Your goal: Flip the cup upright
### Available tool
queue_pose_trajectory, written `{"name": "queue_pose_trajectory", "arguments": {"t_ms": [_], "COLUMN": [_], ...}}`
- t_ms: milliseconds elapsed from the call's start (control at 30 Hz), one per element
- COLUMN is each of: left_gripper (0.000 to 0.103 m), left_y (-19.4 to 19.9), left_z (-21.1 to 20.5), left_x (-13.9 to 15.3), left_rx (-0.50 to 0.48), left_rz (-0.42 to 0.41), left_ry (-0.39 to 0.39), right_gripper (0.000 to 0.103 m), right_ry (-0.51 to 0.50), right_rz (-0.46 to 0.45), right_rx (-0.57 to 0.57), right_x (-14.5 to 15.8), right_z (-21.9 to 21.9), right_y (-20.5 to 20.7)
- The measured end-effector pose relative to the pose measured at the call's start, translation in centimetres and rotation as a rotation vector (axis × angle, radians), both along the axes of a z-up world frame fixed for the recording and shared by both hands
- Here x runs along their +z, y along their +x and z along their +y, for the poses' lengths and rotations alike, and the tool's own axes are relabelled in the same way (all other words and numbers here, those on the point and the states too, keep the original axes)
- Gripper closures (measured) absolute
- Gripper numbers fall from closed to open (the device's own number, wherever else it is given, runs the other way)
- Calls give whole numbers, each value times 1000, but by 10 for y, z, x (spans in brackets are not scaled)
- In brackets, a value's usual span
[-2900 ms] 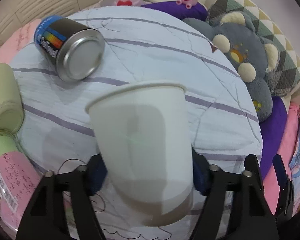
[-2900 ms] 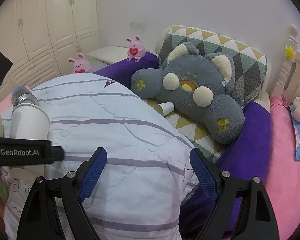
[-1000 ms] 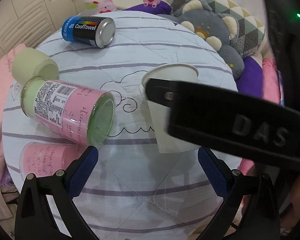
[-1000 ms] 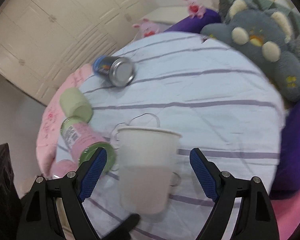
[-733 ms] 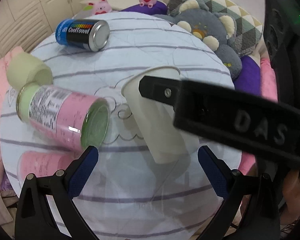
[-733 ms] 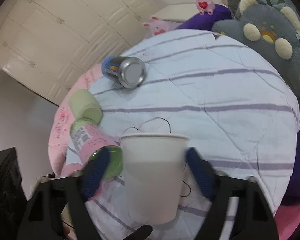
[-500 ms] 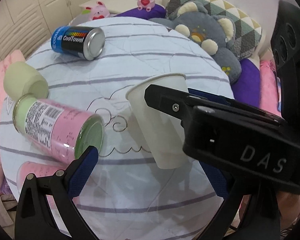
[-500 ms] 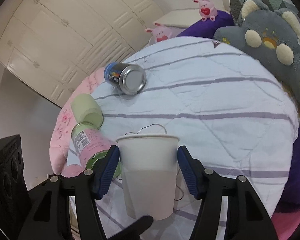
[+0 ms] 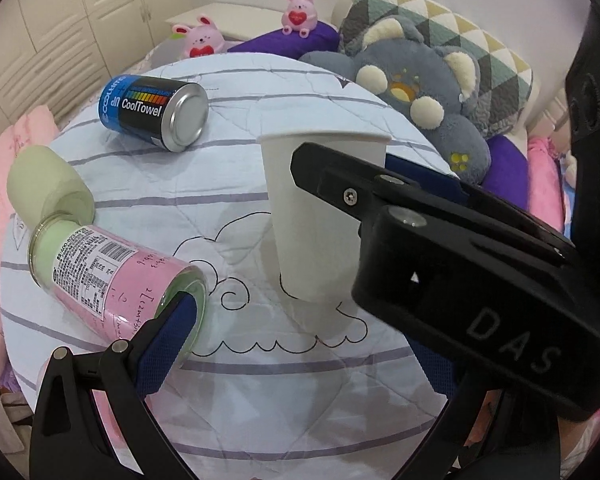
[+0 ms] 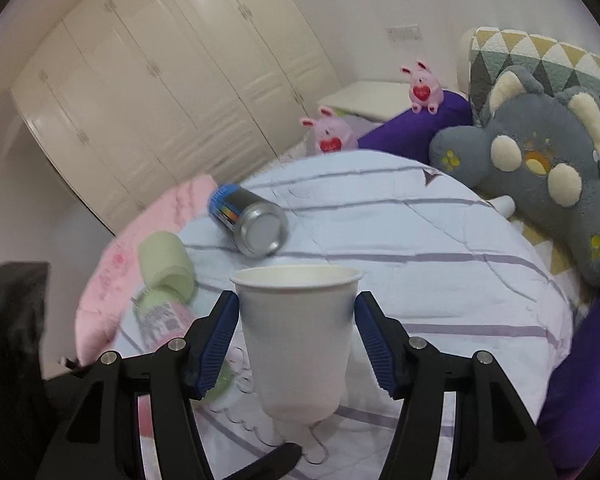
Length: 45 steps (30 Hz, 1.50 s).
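A white paper cup (image 10: 296,336) stands mouth up between the blue pads of my right gripper (image 10: 296,340), which is shut on its sides; its base looks a little above the striped quilt. In the left wrist view the same cup (image 9: 311,216) is upright over the quilt's cloud drawing, with the right gripper's black body (image 9: 451,256) across it from the right. My left gripper (image 9: 296,344) is open and empty, back from the cup; only its left blue pad shows.
A pink-labelled jar (image 9: 112,276) and its pale green lid (image 9: 48,188) lie on their sides to the left. A blue CoolTowel can (image 9: 154,110) lies farther back. A grey plush pillow (image 9: 423,100) and pink bunnies (image 9: 298,14) border the round quilted surface (image 9: 260,400).
My right gripper has closed onto the cup, which the left gripper held 2.9 s ago. The cup has risen slightly and the right view has tilted up. The left gripper has drawn back, open.
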State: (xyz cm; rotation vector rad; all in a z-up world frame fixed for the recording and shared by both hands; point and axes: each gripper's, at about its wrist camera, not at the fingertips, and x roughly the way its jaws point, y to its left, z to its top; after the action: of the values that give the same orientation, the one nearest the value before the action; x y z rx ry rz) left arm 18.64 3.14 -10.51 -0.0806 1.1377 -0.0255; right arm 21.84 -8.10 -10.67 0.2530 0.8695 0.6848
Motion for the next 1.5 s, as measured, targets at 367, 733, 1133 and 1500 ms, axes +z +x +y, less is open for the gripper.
{"name": "queue_pose_trajectory", "arguments": {"t_ms": [367, 733, 1133, 1500], "left_gripper": [2, 2, 2, 2], "left_y": [-13, -41, -60, -78], "left_z": [-3, -1, 5, 4], "left_x": [-3, 7, 13, 25], "left_rx": [-11, -31, 9, 26], "left_rz": [12, -23, -44, -89], "left_ry": [72, 162, 155, 167], "right_gripper": [41, 41, 29, 25], "right_ry": [-55, -77, -100, -97], "right_rz": [-108, -81, -107, -114], "right_rx": [48, 98, 96, 106], "right_x": [3, -6, 4, 14], "right_z": [-4, -1, -5, -4], "right_y": [-35, -46, -67, -84]}}
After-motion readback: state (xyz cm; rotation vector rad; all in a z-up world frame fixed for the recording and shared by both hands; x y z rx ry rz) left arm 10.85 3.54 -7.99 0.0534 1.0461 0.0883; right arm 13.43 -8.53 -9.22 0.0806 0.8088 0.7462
